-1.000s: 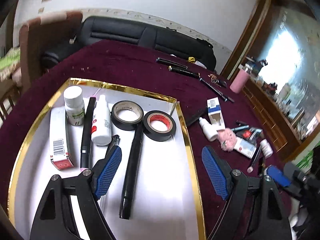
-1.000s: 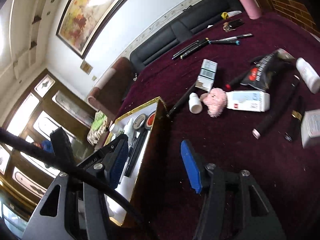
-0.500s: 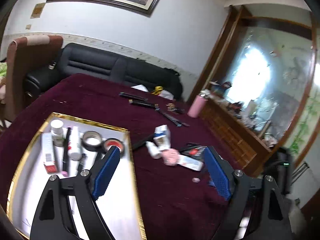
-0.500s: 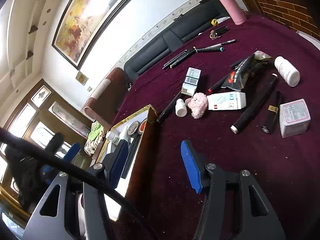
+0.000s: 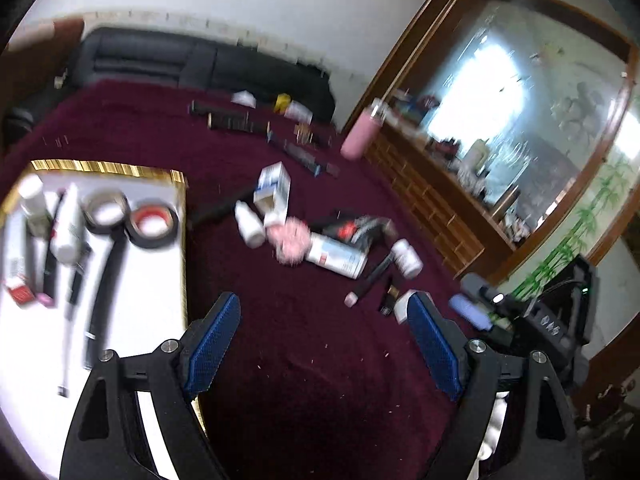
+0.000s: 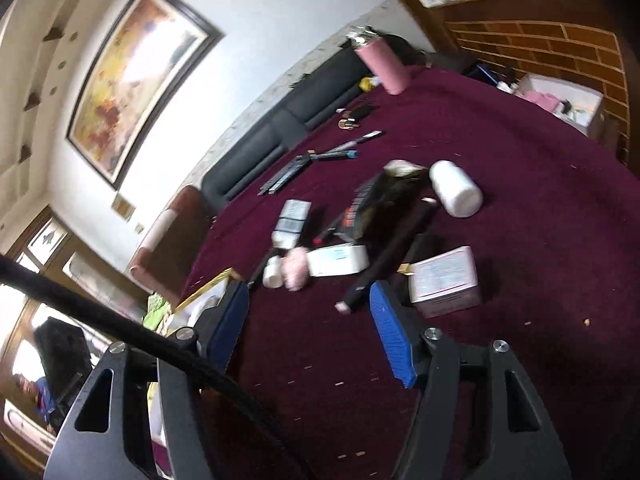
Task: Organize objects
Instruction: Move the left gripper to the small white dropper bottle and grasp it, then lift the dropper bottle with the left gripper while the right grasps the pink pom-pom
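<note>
1. The left gripper (image 5: 324,336) has swung away from the white tray with the gold rim (image 5: 176,178). A second ago it hung over the tray; now it hovers above the dark red velvet tablecloth (image 5: 304,380), its blue-padded jaws spread wide and empty.
2. The tray, at the left, already holds two rolls of black tape (image 5: 150,226), a white bottle (image 5: 68,224) and a long black stick (image 5: 102,276). I judge this part as done.
3. To the right of the tray lies the loose heap: a small white dropper bottle (image 5: 248,226), a pink fluffy ball (image 5: 290,242), a white box lying flat (image 5: 336,256) and a white pill bottle (image 5: 406,258).
4. The right gripper (image 6: 308,324) has come closer to this heap, jaws also open and empty, near a pale square box (image 6: 444,280). It probably takes the next thing.
5. Behind the table stand a black leather sofa (image 5: 208,68) and, at the right, a big wood-framed mirror (image 5: 520,128).
</note>
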Tool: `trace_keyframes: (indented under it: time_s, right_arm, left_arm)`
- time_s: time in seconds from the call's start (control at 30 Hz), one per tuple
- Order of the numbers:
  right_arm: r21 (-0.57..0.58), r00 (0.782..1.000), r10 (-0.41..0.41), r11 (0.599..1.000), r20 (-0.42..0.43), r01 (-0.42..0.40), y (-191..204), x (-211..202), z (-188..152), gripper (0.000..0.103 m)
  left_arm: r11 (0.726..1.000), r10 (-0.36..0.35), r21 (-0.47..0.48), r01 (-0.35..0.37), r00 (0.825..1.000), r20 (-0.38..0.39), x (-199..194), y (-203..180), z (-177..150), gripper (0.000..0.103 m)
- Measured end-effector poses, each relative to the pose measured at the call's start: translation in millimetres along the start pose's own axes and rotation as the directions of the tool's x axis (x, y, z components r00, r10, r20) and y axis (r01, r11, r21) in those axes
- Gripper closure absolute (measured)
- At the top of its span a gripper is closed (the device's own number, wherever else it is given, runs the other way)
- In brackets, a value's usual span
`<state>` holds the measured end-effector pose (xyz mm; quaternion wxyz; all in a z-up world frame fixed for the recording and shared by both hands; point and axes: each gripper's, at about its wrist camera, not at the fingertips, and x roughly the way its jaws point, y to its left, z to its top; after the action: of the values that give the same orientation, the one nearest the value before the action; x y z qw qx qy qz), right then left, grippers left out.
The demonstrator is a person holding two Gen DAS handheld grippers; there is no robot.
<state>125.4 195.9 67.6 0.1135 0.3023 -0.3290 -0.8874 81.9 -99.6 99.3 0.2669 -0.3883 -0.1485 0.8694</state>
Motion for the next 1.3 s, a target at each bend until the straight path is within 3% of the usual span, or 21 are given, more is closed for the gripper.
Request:
trace_keyframes:
  time_s: [0.1,0.3,0.57,0.63,0.7,0.8,0.87,0.97,1.07,1.2,1.3]
  right_arm:
    - [0.003,1.0,-0.031,1.0,-0.002,0.031,-15.4,8.8,5.0,0.04]
    - [-0.033,0.996,-0.08,0.996,0.029,0.081,-33.7,27.3,17.4,0.04]
    - [-0.003,1.0,-0.008,1.0,-0.007,0.008,-50.5,36.2,21.0,0.039]
    - [0.001,1.0,0.01,1.0,-0.012,-0.01,-51.4,35.7,21.0,0.039]
    - [0.004,1.0,0.023,1.0,-0.017,-0.023,-52.0,36.3,21.2,0.038]
    - [0.013,0.999,0.05,0.999,-0.022,-0.05,-52.0,36.2,20.3,0.035]
    - [0.014,0.998,0.057,0.998,-0.021,-0.057,-51.9,36.4,19.4,0.033]
    - [0.007,0.998,0.061,0.998,-0.024,-0.061,-49.7,37.1,18.3,0.031]
    - [-0.001,0.998,0.057,0.998,-0.024,-0.057,-48.9,37.7,18.1,0.031]
    - [-0.014,0.998,0.054,0.998,-0.022,-0.055,-46.7,37.8,16.5,0.029]
    - [-0.024,0.998,0.052,0.998,-0.022,-0.053,-46.3,39.0,17.9,0.027]
  left_arm:
    - [0.999,0.042,0.005,-0.042,0.998,-0.056,31.7,0.5,0.4,0.022]
    - [0.984,0.178,0.02,-0.177,0.982,-0.056,76.5,7.3,26.1,0.022]
    - [0.957,0.29,0.018,-0.29,0.953,-0.087,136.3,25.1,63.7,0.023]
    - [0.951,0.308,0.022,-0.307,0.946,-0.101,151.2,30.0,71.0,0.028]
    - [0.943,0.334,0.042,-0.331,0.935,-0.118,162.9,32.0,73.8,0.05]
    - [0.934,0.357,0.07,-0.351,0.922,-0.152,174.9,36.0,73.9,0.071]
    - [0.925,0.379,0.098,-0.367,0.91,-0.166,180.3,35.4,71.9,0.077]
    - [0.901,0.43,0.142,-0.41,0.885,-0.18,188.8,32.2,68.1,0.077]
    - [0.886,0.459,0.166,-0.434,0.871,-0.175,192.4,30.9,66.3,0.077]
    - [0.903,0.427,0.143,-0.406,0.887,-0.176,183.7,30.2,61.6,0.081]
    - [0.927,0.372,0.104,-0.36,0.916,-0.15,164.3,25.9,58.0,0.081]
